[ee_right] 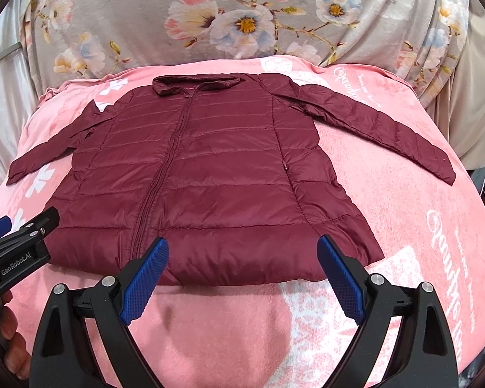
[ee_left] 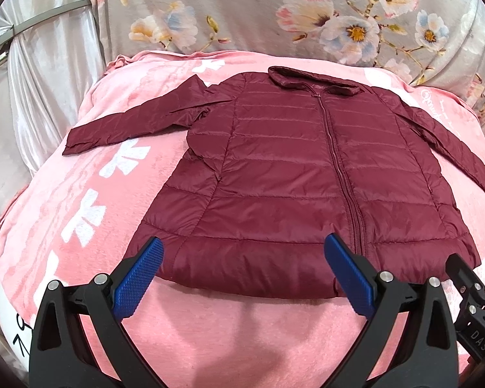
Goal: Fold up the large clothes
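Note:
A maroon quilted puffer jacket [ee_left: 294,168] lies flat and zipped, front up, on a pink blanket [ee_left: 210,329], collar far, hem near, both sleeves spread out to the sides. It also shows in the right wrist view [ee_right: 210,177]. My left gripper [ee_left: 244,249] is open and empty, hovering over the hem's left half. My right gripper [ee_right: 242,249] is open and empty over the hem's right half. The left sleeve cuff [ee_left: 77,142] and right sleeve cuff [ee_right: 439,171] lie on the blanket.
A grey floral fabric [ee_right: 242,16] hangs behind the blanket. Silvery cloth [ee_left: 48,64] drapes at the left. The right gripper's tip [ee_left: 468,284] shows at the left view's right edge; the left gripper's tip [ee_right: 22,239] shows at the right view's left edge.

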Motion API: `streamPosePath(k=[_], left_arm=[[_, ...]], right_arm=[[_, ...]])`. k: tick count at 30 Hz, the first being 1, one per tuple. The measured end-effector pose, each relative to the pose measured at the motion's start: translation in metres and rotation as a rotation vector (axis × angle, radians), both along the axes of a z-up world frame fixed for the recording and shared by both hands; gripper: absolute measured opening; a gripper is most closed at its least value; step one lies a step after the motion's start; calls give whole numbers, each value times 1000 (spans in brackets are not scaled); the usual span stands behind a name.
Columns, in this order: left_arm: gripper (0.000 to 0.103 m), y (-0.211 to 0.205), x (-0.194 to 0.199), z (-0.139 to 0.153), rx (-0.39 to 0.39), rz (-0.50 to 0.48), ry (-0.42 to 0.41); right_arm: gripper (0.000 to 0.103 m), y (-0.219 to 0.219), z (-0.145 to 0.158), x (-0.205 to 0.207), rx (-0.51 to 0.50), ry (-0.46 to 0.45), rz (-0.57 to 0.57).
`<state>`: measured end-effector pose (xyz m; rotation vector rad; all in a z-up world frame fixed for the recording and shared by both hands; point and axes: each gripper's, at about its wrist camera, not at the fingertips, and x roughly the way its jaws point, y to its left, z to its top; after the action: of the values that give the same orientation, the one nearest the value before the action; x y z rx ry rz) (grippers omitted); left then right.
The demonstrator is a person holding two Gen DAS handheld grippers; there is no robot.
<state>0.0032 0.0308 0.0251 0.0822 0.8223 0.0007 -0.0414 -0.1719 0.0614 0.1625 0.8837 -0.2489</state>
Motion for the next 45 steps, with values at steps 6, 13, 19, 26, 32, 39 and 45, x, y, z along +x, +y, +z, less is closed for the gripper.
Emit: streamPosePath(k=[6, 13, 19, 26, 32, 39, 45], left_arm=[[97, 2, 1, 1, 2, -1, 1], [97, 10, 2, 1, 3, 14, 7], [97, 6, 0, 0, 10, 3, 6], [97, -3, 0, 1, 17, -10, 4], [97, -15, 3, -2, 25, -35, 15], [97, -20, 10, -7, 48, -41, 16], [97, -18, 23, -14, 48, -19, 33]], right_arm=[[91, 1, 1, 0, -3, 6, 1], [91, 1, 2, -1, -5, 8, 5], [91, 1, 1, 1, -8, 12, 3], [91, -5, -1, 3, 8, 13, -13], [91, -7, -1, 9, 19, 12, -1], [91, -23, -10, 14, 54, 29, -26], [91, -44, -15, 19, 88, 18, -42]])
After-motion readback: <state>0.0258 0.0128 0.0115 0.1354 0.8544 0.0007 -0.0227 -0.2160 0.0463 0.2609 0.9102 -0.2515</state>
